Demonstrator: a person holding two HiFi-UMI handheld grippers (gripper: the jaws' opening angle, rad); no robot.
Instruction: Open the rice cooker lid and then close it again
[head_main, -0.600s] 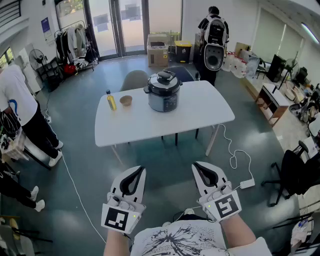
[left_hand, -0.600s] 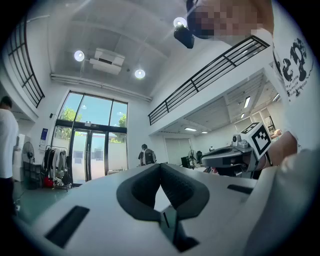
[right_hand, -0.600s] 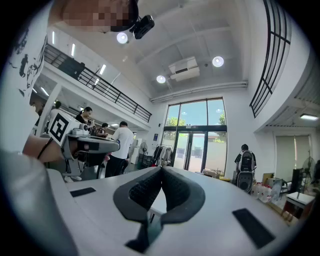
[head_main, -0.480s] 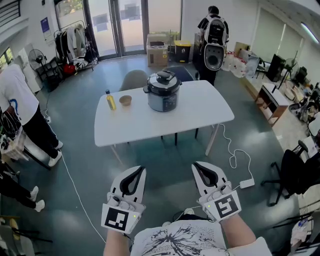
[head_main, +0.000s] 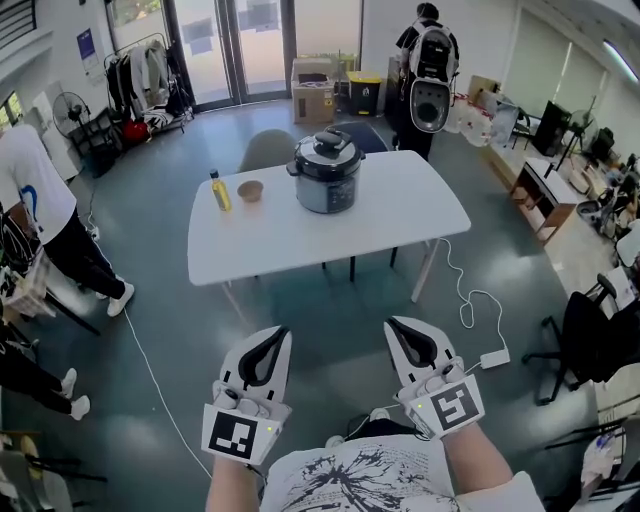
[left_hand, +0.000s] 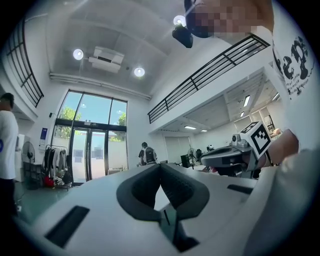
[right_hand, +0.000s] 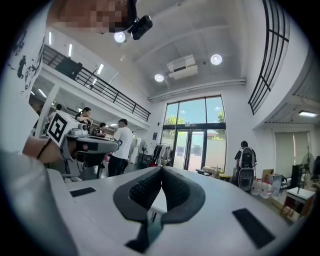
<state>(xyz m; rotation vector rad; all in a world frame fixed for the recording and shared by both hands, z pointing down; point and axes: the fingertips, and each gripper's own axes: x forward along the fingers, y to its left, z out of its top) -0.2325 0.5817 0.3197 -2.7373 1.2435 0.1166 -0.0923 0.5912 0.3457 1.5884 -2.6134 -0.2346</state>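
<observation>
A silver and black rice cooker (head_main: 327, 170) with its lid down stands on a white table (head_main: 400, 215) across the room, far ahead of both grippers. My left gripper (head_main: 270, 338) and right gripper (head_main: 401, 331) are held close to my body, low in the head view, well short of the table. Both are shut with nothing between the jaws. In the left gripper view the left gripper (left_hand: 160, 165) has its tips touching and the right gripper (left_hand: 227, 156) shows at the right. The right gripper (right_hand: 161, 169) is likewise shut in its own view.
A yellow bottle (head_main: 219, 190) and a small bowl (head_main: 250, 191) sit on the table left of the cooker. A grey chair (head_main: 268, 152) stands behind the table. A person with a backpack (head_main: 427, 70) stands at the back, another person (head_main: 45, 225) at the left. A cable (head_main: 468, 300) lies on the floor.
The table and cooker sit slightly higher and nearer in the head view, so I have shifted a little forward. Both grippers stay shut in the same pose.
</observation>
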